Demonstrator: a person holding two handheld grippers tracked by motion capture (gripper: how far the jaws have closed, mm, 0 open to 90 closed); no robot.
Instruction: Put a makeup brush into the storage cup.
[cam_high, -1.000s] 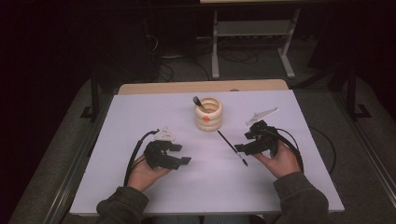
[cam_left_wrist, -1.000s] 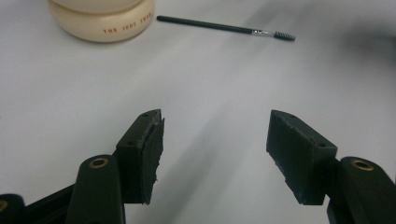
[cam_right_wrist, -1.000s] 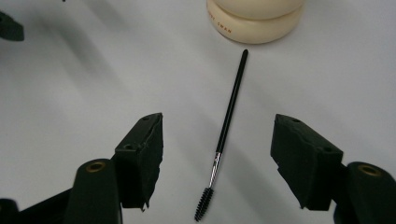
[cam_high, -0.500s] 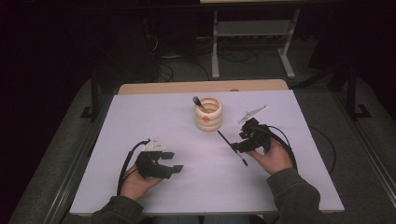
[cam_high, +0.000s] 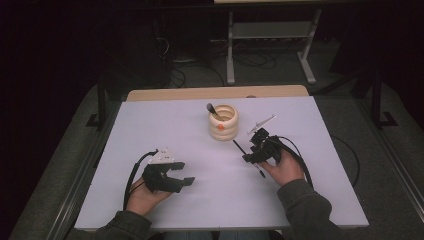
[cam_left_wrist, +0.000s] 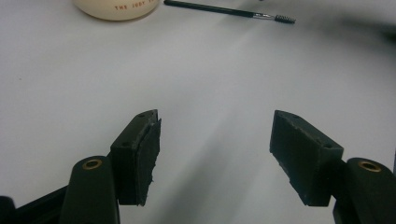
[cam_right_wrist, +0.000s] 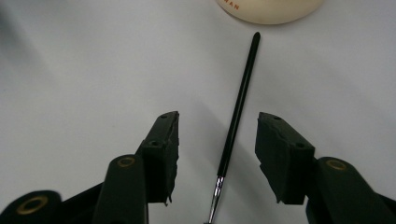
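White and bare, the table (cam_high: 150, 130) takes up most of what I can see from here, with a person's two forearms coming in over its near edge. Toward the far middle stands a cream ribbed pot (cam_high: 223, 121) with an orange dot on its front and one dark-handled brush (cam_high: 214, 110) already leaning inside it.

The left gripper (cam_high: 181, 172) has slid back toward the person over the last second and now rests low on the near left of the table, well apart from the pot. Its jaws stand wide open with nothing between them, only white tabletop.

The right gripper (cam_high: 254, 150) has shifted too, edging forward and inward so that it sits right over the thin black brush (cam_right_wrist: 236, 119) lying flat on the table just in front of and to the right of the pot. In the right gripper view the brush handle runs up between the two open jaws, its tip pointing at the pot's base and its metal ferrule down near the bottom edge. Neither pad touches it yet.

To my eye that means the left hand has stepped out of the job and the right is lined up for the pick. What seems left is to lower, close on the handle, then lift the brush and stand it in the pot beside the other one. The handle is slim and lies flat, so the pads will need to come right down to the surface to catch it.
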